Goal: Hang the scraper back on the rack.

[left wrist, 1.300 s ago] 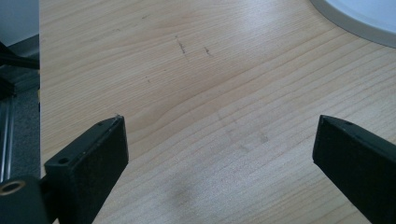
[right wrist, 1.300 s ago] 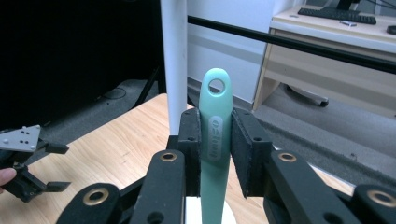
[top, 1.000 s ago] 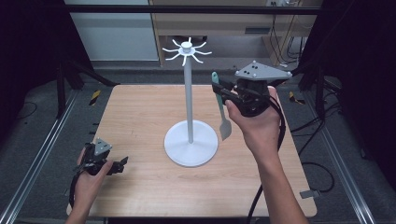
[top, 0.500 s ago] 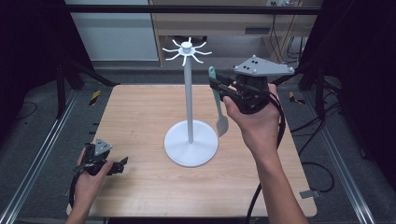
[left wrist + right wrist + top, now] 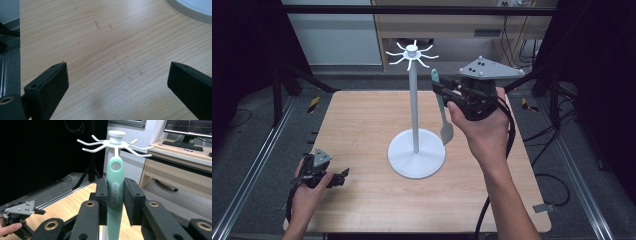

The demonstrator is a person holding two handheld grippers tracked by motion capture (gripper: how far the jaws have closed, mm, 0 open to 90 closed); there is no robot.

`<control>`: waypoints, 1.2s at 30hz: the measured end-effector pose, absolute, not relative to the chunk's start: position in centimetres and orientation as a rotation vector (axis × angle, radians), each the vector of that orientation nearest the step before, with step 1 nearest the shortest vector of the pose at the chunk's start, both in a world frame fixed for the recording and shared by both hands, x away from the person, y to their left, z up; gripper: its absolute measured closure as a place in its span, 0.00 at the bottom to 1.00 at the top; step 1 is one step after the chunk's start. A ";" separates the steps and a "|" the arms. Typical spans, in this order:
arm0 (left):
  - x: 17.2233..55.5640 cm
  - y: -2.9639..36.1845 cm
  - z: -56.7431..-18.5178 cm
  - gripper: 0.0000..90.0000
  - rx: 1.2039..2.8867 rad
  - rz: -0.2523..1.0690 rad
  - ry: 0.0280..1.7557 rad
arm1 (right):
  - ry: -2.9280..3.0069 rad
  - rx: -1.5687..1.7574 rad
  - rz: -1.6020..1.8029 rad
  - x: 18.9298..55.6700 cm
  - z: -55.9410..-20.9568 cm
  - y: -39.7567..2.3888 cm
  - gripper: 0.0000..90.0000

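**Spatula lifted to the hook crown**

Near: left tongs [image 5: 343, 176] idle, released, low on the tabletop [image 5: 362, 125]. Farther: right tongs [image 5: 115, 195] clenched on the green spatula [image 5: 115, 192], risen since a second ago; its hanging hole now sits just below the white rack [image 5: 115, 141] hooks. Hanging likely next.

Stand [image 5: 416, 152] sits mid tabletop [image 5: 362, 125], pole upright, hooks [image 5: 412, 54] at top. Right claw [image 5: 443, 92] is raised just right of pole, below the hooks, w/ spatula [image 5: 443, 112] between its jaws, hanging blade-down over base's right edge. Left claw [image 5: 339, 177] is low at tabletop's near-left corner, well apart from the stand.
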State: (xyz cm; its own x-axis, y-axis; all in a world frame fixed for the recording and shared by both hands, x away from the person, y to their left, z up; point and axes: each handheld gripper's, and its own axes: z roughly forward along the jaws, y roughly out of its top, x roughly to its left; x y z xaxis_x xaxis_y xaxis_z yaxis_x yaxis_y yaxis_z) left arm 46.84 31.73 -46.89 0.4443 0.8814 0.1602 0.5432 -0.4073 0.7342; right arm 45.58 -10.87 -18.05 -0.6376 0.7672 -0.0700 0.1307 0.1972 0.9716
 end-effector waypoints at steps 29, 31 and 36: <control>46.8 31.5 -47.0 0.04 2.110 0.723 1.181 | 1.944 0.847 1.461 47.0 -17.8 -10.0 0.83; 46.9 31.5 -47.0 0.04 2.108 0.723 1.181 | 1.944 0.851 1.461 47.1 -17.8 -10.0 0.83; 46.8 31.5 -47.0 0.04 2.109 0.724 1.179 | 1.943 0.852 1.460 47.3 -17.6 -9.8 0.83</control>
State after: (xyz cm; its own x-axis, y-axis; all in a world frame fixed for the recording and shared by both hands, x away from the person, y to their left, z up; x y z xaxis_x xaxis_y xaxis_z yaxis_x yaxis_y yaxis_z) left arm 46.85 31.53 -46.97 0.4539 0.8758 0.1643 0.5427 -0.4179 0.7286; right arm 47.33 -9.83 -17.57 -0.6419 0.7645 -0.0588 0.1561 0.2054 0.9661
